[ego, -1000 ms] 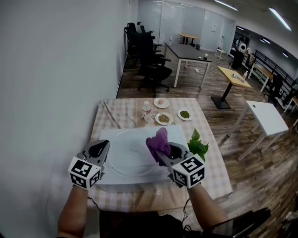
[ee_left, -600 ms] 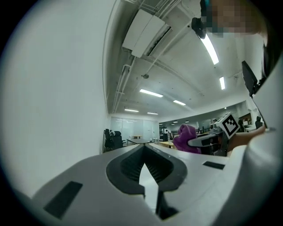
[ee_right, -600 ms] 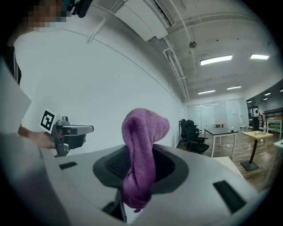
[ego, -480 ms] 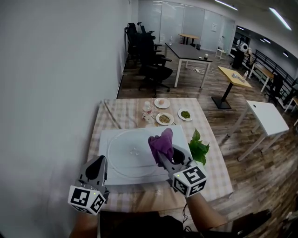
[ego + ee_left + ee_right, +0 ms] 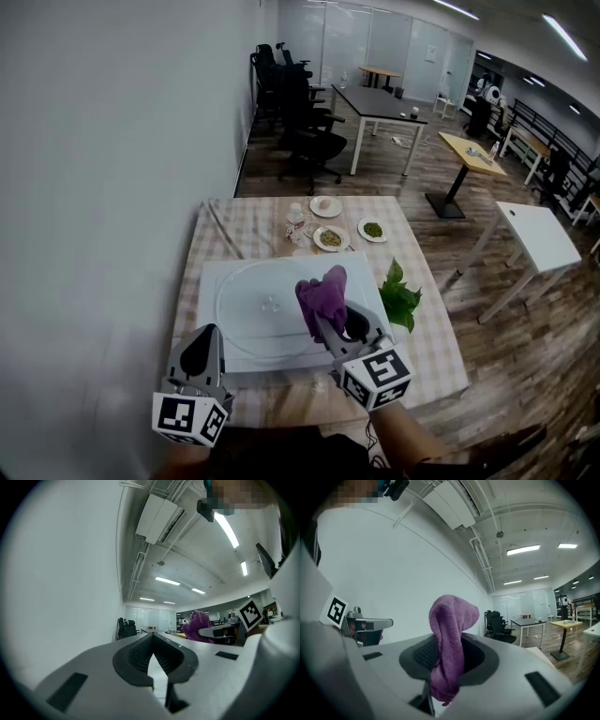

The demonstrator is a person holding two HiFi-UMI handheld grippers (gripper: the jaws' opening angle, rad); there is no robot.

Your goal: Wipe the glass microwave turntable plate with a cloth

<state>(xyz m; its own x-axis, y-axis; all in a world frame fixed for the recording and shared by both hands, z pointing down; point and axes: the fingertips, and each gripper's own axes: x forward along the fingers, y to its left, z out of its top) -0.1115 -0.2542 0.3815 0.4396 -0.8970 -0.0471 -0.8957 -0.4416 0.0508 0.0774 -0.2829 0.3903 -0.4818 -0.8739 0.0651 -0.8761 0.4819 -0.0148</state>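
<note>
A round clear glass turntable plate (image 5: 248, 319) lies flat on a white rectangular board (image 5: 364, 272) that sits at the near end of a table covered with a beige checked cloth (image 5: 234, 234). The right gripper (image 5: 321, 321) hangs over the plate's near right part, and its jaws pinch a purple terry cloth (image 5: 322, 291) in the middle. The cloth's folded top stands up above the jaws and a short end hangs below them. Whether the cloth touches the glass cannot be told from any view. The left gripper (image 5: 204, 337) is at the near left corner of the board, off the plate and well apart from the cloth. Its jaws are pressed together with nothing between them. Just right of the board lies a sprig of green leaves (image 5: 400, 298). At the far end of the table stand three small white dishes (image 5: 330, 240) and a small clear bottle (image 5: 294, 223).
</note>
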